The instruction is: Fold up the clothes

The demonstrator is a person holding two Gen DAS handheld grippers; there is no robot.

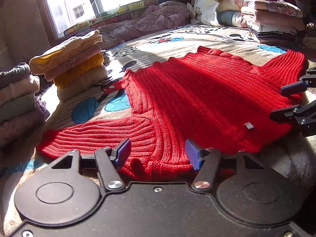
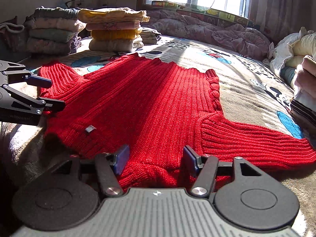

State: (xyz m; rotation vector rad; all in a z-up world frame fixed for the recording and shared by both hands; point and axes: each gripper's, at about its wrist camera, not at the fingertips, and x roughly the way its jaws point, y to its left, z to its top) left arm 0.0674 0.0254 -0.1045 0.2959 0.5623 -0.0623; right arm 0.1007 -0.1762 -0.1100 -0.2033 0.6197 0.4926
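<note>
Both my grippers, left gripper [image 1: 158, 155] and right gripper [image 2: 155, 158], sat jaws apart over the red sweater's [image 1: 197, 98] near edge, its length stretching away.

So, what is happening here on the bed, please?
A person holds tongs in each hand over a red ribbed knit sweater spread flat on the cartoon-print bedspread. The left tongs and the right tongs are both open at its near edge, gripping nothing. Stacks of folded clothes stand behind.
</note>
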